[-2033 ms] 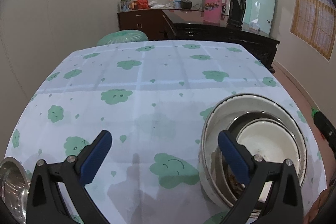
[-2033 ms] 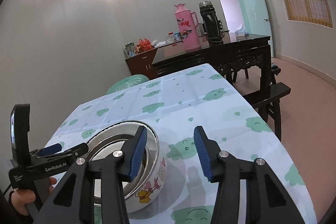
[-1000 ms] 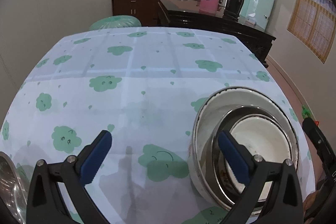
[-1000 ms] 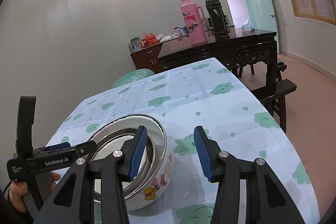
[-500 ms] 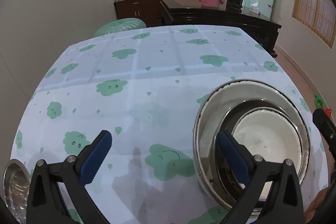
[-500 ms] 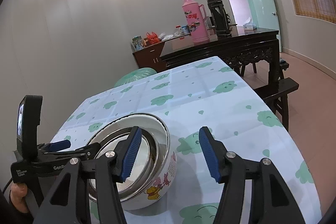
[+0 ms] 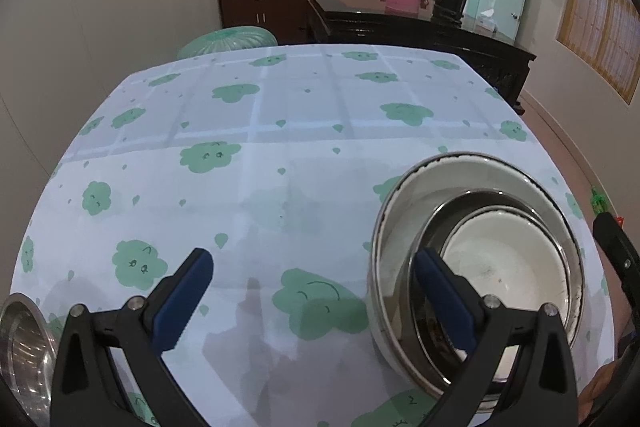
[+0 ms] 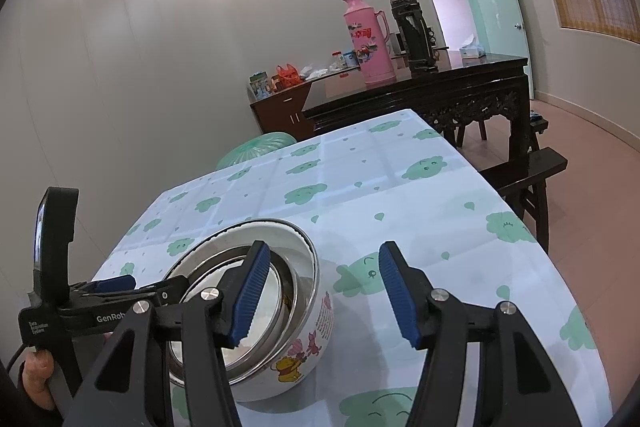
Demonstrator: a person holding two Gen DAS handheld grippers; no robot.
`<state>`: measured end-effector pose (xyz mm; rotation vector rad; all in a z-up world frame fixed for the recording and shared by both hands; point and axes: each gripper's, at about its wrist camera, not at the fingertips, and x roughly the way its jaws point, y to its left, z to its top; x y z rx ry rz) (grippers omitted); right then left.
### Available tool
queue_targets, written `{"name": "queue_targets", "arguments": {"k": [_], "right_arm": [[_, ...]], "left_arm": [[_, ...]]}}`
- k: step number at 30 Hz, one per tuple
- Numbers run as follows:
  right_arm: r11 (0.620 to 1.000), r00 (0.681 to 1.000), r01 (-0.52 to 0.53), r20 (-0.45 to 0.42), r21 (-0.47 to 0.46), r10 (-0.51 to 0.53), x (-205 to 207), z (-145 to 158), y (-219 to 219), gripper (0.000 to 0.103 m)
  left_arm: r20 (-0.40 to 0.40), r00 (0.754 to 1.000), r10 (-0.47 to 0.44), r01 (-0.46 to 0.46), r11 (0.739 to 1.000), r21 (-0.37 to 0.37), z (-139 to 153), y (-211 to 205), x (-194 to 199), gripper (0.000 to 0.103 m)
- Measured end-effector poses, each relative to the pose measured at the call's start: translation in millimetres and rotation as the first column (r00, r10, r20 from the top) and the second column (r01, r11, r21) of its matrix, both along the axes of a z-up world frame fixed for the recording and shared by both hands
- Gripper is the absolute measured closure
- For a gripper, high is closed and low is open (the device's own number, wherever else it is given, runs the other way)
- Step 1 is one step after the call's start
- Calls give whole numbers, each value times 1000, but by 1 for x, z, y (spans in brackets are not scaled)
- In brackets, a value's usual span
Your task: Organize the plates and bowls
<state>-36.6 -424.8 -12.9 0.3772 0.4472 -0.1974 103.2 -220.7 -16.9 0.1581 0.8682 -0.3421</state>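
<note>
Three nested bowls sit near the table's front right: a large white enamel bowl (image 7: 400,211) with cartoon print (image 8: 312,343), a steel bowl (image 7: 480,195) inside it, and a white bowl (image 7: 508,267) innermost. My left gripper (image 7: 312,263) is open wide and holds nothing; its right finger hangs over the stack's left side. My right gripper (image 8: 324,255) is open. Its left finger is over the stack and its right finger is beyond the big bowl's rim, with neither pad pressing. A hand holds the left gripper (image 8: 144,287) at the stack's far side. A second steel bowl (image 7: 24,343) sits at the front left corner.
A cloth with green clouds covers the table (image 7: 280,131). Behind it stand a dark wooden table (image 8: 460,87) with a pink thermos (image 8: 370,39) and a black one (image 8: 414,31), a cabinet (image 7: 260,11) and a green stool (image 8: 256,149). A dark bench (image 8: 532,171) stands off the right edge.
My right gripper's jaws have spread wider around the big bowl's rim. The left gripper has stayed wide open, and the nested bowls have not moved.
</note>
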Motion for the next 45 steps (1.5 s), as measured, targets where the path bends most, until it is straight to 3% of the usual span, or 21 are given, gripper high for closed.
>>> {"name": "queue_targets", "arguments": {"k": [5, 18, 26, 28, 30, 32, 34, 39, 41, 45], "right_arm": [[1000, 1000, -4, 0, -5, 4, 0, 1, 1, 44], [1000, 1000, -16, -13, 5, 16, 4, -1, -1, 44], [1000, 999, -19, -30, 8, 19, 7, -5, -1, 44], [1000, 999, -17, -39, 5, 17, 8, -6, -1, 44], [1000, 998, -20, -53, 8, 20, 10, -8, -1, 55], [1000, 997, -21, -70, 13, 22, 13, -11, -2, 58], [1000, 996, -18, -82, 17, 19, 14, -13, -2, 58], [1000, 996, -21, -87, 20, 22, 14, -13, -3, 61], [999, 994, -28, -106, 28, 31, 17, -16, -3, 69], [998, 994, -34, -105, 57, 40, 17, -17, -7, 70]], "left_arm": [[-5, 1000, 0, 0, 1000, -4, 0, 0, 0, 0], [31, 999, -29, 27, 997, 70, 8, -5, -3, 0], [-34, 999, 30, -30, 999, -15, 7, 16, 15, 3], [-62, 998, 18, -21, 999, -49, 5, 18, 17, 8], [-91, 996, 2, -8, 997, -74, 2, 18, 19, 12], [-117, 993, -9, -1, 997, -78, -2, 15, 19, 17], [-140, 990, -24, 12, 996, -83, -6, 12, 19, 29], [-220, 972, -89, 36, 972, -231, -10, 17, 22, 58], [-225, 969, -97, 39, 968, -248, -11, 17, 21, 63], [-213, 971, -110, 55, 967, -248, -8, 12, 17, 73]]}}
